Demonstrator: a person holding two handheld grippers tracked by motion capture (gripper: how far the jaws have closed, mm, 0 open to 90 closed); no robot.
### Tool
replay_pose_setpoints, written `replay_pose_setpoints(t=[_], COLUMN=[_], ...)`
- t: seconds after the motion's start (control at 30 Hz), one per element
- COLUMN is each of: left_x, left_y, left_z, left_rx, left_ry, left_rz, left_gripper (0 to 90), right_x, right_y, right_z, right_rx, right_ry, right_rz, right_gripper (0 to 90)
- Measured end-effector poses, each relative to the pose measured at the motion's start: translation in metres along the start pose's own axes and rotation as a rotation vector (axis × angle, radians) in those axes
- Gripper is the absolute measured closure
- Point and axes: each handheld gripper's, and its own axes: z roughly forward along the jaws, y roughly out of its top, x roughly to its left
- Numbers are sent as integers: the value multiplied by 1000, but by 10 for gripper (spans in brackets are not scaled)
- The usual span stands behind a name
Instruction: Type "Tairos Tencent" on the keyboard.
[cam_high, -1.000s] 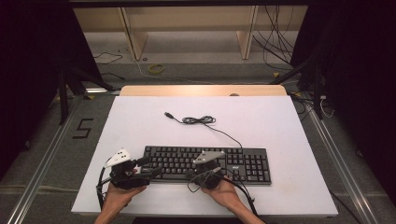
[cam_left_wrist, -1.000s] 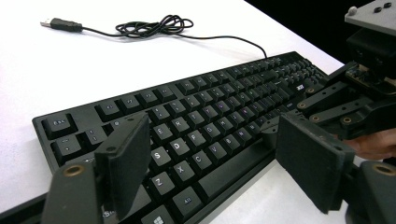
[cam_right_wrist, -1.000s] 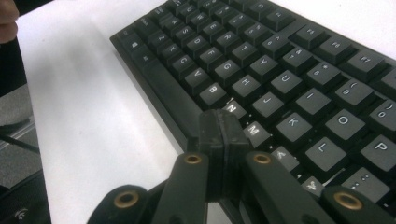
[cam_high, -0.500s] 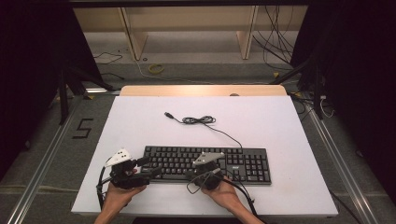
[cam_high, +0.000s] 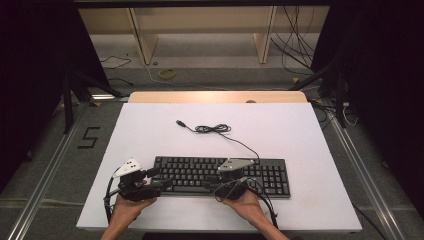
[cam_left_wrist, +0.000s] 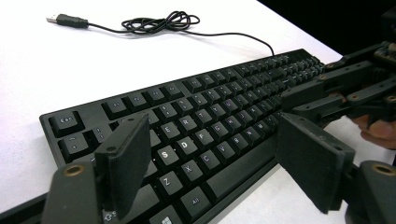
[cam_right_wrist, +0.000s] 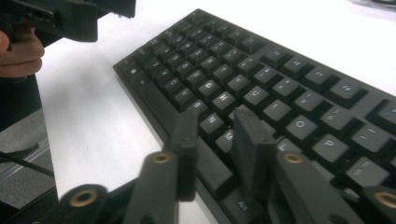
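The right tongs hang low over the front edge of the black keyboard, near the space bar. Their jaws have just been opening and now stand a little apart, with nothing clamped between them; the pads sit just above the keys, and whether they touch the keys cannot be told. In the high view the right tongs sit at the middle of the keyboard's near edge, with the person's right hand behind them.

The left tongs stand wide open, one jaw over the left-hand keys and the other out past the front edge above the space bar, gripping nothing. From above, the left tongs meet the keyboard's left end, held by the left hand.

The keyboard lies flat near the front of the white bench, its long side parallel to the near edge. Its thin black cable runs from the back edge toward the middle of the bench, bunches into a small coil, and ends in a USB plug lying loose on the surface.
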Motion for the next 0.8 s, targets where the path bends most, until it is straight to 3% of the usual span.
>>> replay_pose_setpoints(t=[0.27, 0.57, 0.8], left_x=[0, -2, -4], left_y=[3, 8, 14], left_z=[5, 12, 19], left_rx=[15, 43, 64], left_ry=[9, 11, 16], left_rz=[7, 15, 14], left_gripper=[264, 267, 286], right_x=[-5, -8, -10], right_y=[0, -2, -6], right_z=[-14, -32, -39], right_rx=[-37, -85, -87], right_ry=[16, 12, 4], right_rz=[18, 24, 27], right_gripper=[549, 464, 419])
